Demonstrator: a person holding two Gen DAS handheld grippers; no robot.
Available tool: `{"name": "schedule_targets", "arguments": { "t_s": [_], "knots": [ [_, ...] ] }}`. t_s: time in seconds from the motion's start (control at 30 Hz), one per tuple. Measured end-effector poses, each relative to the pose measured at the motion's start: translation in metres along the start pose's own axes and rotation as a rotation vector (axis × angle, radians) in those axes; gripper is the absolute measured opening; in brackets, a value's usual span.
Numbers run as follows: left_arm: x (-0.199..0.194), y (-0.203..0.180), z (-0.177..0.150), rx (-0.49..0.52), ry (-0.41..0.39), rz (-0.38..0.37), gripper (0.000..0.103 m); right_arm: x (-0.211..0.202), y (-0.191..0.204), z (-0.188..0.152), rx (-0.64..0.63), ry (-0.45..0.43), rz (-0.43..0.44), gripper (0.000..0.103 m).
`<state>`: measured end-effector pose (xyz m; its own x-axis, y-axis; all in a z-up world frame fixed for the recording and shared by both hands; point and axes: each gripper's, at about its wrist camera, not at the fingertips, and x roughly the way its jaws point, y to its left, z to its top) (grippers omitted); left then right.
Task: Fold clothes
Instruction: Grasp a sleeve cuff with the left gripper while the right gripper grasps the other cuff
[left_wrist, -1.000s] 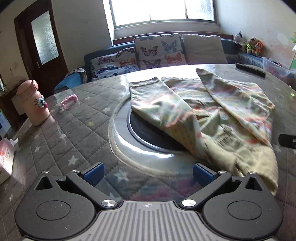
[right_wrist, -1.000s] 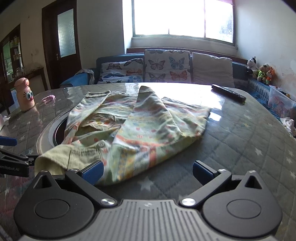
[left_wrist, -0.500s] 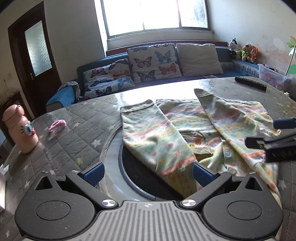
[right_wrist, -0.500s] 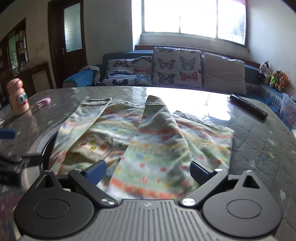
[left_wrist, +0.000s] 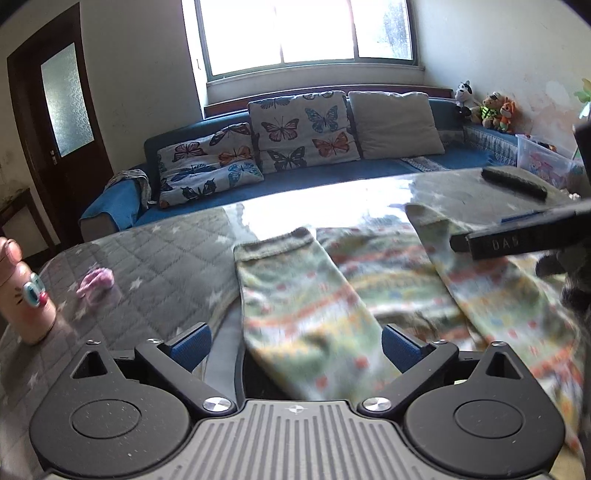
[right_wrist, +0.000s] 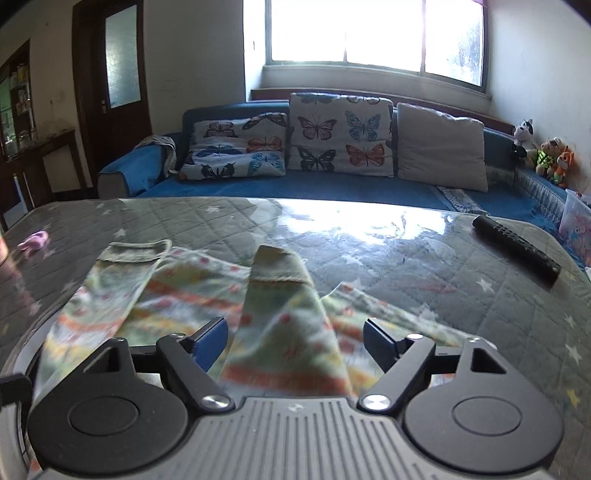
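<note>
A pale green patterned garment (left_wrist: 351, 288) lies on the quilted table with both sleeves folded inward. In the left wrist view its left sleeve (left_wrist: 295, 291) runs between the open fingers of my left gripper (left_wrist: 295, 345). In the right wrist view the garment (right_wrist: 207, 295) lies ahead, and its right sleeve (right_wrist: 284, 314) runs between the open fingers of my right gripper (right_wrist: 295, 338). The right gripper also shows as a dark bar at the right of the left wrist view (left_wrist: 517, 236). Neither gripper grips the cloth.
A grey quilted table cover (left_wrist: 166, 251) under glass, with a round dark inset (left_wrist: 225, 332). A pink bottle (left_wrist: 18, 291) and small pink item (left_wrist: 96, 280) at left. A black remote (right_wrist: 517, 251) at right. A sofa with butterfly cushions (right_wrist: 332, 140) behind.
Both grippers have moved forward over the garment's near edge, so the sleeves now lie between their fingers. The right gripper has come into the left wrist view. The garment has not moved.
</note>
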<state>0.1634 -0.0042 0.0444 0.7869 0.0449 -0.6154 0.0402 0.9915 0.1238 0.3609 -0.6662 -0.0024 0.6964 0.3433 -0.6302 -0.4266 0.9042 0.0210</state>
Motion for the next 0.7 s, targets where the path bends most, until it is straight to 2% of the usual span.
{"name": "schedule_targets", "arguments": {
  "t_s": [0.17, 0.27, 0.37, 0.43, 0.47, 0.5, 0.53, 0.6, 0.63, 0.7],
  "knots": [
    [0.043, 0.002, 0.029, -0.018, 0.021, -0.021, 0.092, 0.024, -0.008, 0.009, -0.036, 0.018, -0.007, 0.074],
    [0.068, -0.004, 0.04, 0.004, 0.035, -0.026, 0.089, 0.037, -0.013, 0.014, -0.046, 0.034, 0.005, 0.067],
    [0.091, -0.012, 0.045, 0.033, 0.065, -0.032, 0.082, 0.047, -0.017, 0.016, -0.043, 0.047, 0.018, 0.059],
    [0.103, -0.015, 0.045, 0.041, 0.093, -0.028, 0.074, 0.051, -0.019, 0.016, -0.031, 0.059, 0.036, 0.05],
    [0.108, -0.015, 0.045, 0.046, 0.106, -0.026, 0.069, 0.053, -0.02, 0.015, -0.025, 0.061, 0.046, 0.049],
    [0.112, -0.015, 0.044, 0.05, 0.119, -0.025, 0.055, 0.054, -0.021, 0.014, -0.019, 0.062, 0.056, 0.046],
    [0.116, -0.015, 0.043, 0.05, 0.132, -0.027, 0.049, 0.054, -0.021, 0.014, -0.017, 0.063, 0.064, 0.042],
    [0.12, -0.012, 0.041, 0.038, 0.149, -0.042, 0.023, 0.053, -0.022, 0.014, -0.006, 0.066, 0.082, 0.032],
    [0.121, -0.01, 0.04, 0.031, 0.153, -0.051, 0.021, 0.051, -0.022, 0.015, -0.002, 0.066, 0.086, 0.027],
    [0.116, -0.007, 0.038, 0.021, 0.142, -0.059, 0.009, 0.047, -0.022, 0.016, 0.007, 0.065, 0.093, 0.021]
  ]
}}
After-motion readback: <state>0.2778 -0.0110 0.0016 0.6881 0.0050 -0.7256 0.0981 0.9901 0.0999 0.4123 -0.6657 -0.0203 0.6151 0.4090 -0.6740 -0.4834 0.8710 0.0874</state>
